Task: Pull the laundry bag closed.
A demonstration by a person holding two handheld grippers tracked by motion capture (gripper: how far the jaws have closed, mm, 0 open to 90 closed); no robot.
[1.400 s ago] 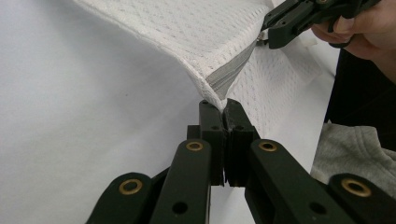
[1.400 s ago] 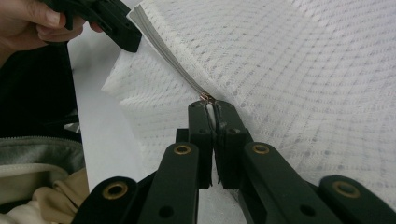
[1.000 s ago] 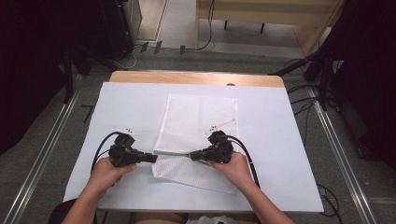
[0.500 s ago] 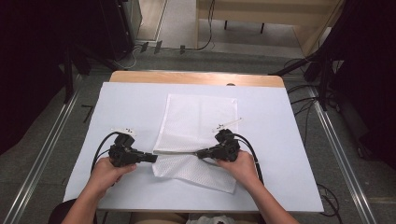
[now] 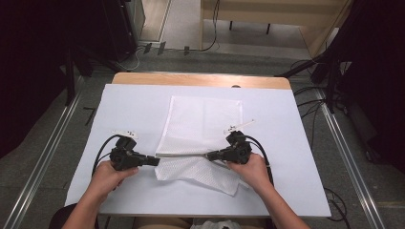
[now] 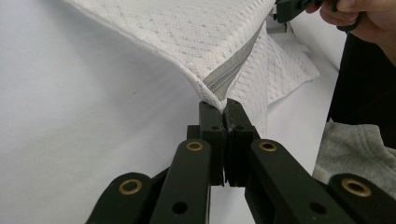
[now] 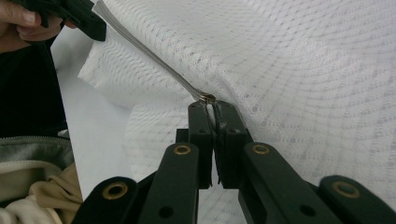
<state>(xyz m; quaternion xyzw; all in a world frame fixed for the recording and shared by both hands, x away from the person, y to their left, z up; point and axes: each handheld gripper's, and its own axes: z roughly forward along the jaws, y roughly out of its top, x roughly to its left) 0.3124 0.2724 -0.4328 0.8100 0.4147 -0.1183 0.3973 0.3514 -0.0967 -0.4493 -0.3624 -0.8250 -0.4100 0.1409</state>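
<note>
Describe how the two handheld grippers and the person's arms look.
Both the left gripper and the right gripper are black, each with two flat linked jaws pinned by brass-coloured rivets, a black cable looping behind and a small white tag on top. The forearms are bare, without sleeves.

Far edge of the mesh bag (image 6: 187,28) beyond the frame top, zipper pull (image 7: 208,98) half between jaws.

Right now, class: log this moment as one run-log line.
left tongs: shut on mesh bag corner | right tongs: shut on zipper pull | zipper: taut between them | table
</note>
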